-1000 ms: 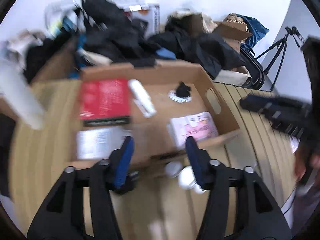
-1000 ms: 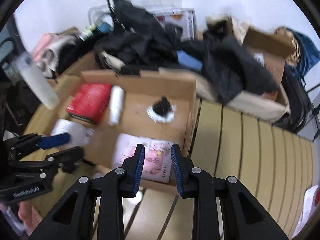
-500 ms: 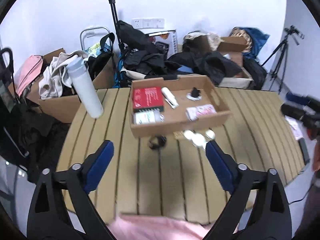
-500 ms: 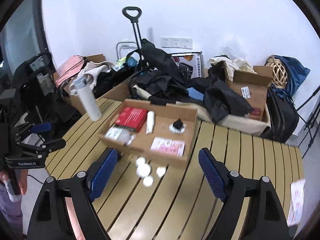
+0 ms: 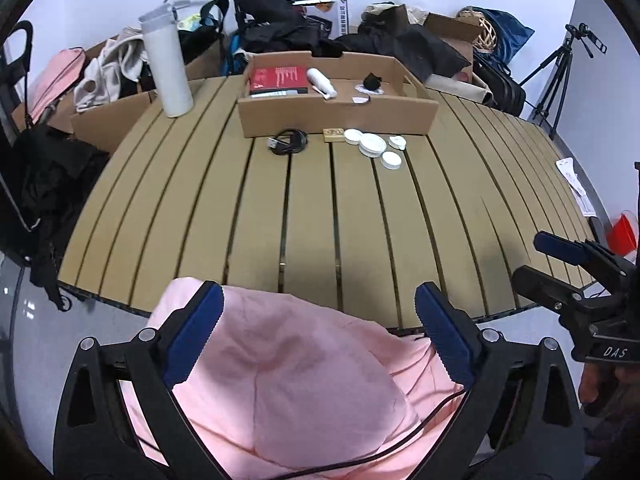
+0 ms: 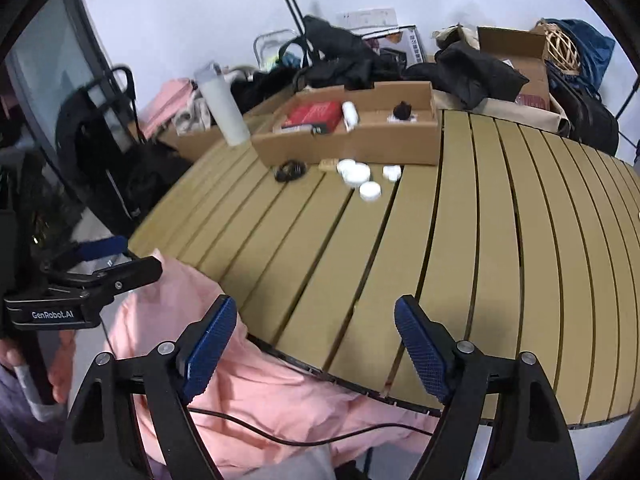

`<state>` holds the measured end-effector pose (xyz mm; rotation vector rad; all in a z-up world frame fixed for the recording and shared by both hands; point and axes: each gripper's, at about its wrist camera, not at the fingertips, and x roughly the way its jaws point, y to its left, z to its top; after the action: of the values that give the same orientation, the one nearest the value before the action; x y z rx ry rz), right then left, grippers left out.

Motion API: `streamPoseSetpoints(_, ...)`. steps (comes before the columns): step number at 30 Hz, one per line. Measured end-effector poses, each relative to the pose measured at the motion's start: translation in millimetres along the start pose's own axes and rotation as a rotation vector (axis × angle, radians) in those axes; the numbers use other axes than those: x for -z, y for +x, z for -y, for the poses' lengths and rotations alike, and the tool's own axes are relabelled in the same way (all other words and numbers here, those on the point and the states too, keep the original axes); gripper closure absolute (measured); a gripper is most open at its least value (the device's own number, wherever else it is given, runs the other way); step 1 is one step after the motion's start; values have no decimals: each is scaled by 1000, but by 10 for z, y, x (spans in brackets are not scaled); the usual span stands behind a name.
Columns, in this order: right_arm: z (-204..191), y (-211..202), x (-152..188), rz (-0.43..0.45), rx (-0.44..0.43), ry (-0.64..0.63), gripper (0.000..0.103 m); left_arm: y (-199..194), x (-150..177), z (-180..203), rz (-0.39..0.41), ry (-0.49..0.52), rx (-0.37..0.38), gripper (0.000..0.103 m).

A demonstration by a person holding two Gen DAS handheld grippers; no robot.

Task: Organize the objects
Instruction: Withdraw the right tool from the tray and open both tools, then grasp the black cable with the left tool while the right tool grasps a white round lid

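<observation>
A shallow cardboard box (image 5: 340, 114) (image 6: 360, 144) stands at the far side of the slatted table (image 5: 320, 208). It holds a red book (image 5: 276, 78), a white tube (image 5: 320, 82) and a small black item (image 5: 372, 80). In front of it lie a coiled black cable (image 5: 288, 144) (image 6: 290, 170), a small tan block (image 5: 333, 134) and several white round lids (image 5: 374, 146) (image 6: 358, 176). My left gripper (image 5: 318, 330) is open and empty, back over the table's near edge above pink cloth. My right gripper (image 6: 316, 340) is open and empty, also at the near edge.
A tall white bottle (image 5: 166, 62) stands on the table left of the box. Bags, black clothes and cardboard boxes pile up behind the table (image 5: 400, 36). A tripod (image 5: 560, 64) stands at the right. Pink clothing (image 5: 304, 392) fills the foreground.
Both grippers have pulled far back from the box to the table's near edge. Both jaws have opened wide; a second ago the right was nearly shut.
</observation>
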<state>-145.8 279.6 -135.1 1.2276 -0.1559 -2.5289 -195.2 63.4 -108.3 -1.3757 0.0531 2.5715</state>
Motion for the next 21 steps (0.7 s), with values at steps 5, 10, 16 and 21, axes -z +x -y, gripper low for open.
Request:
streamPoseSetpoints(5,-11,194,-55,-19,43,-44,18,128,-77,-85,-2,-39,20,8)
streamPoseSetpoints(10,65,508,-150,-11,39,-62,29,417,-355,-218,21,-32,41,8)
streamPoseSetpoints(16,252,1127,-515,-17,93,-61,43,1254,-1019,-485,22,-64,71,11)
streamPoseSetpoints(21,464,1536,-847,-24,104,-15,47,1863,-1385,-567,2,-36,18,19)
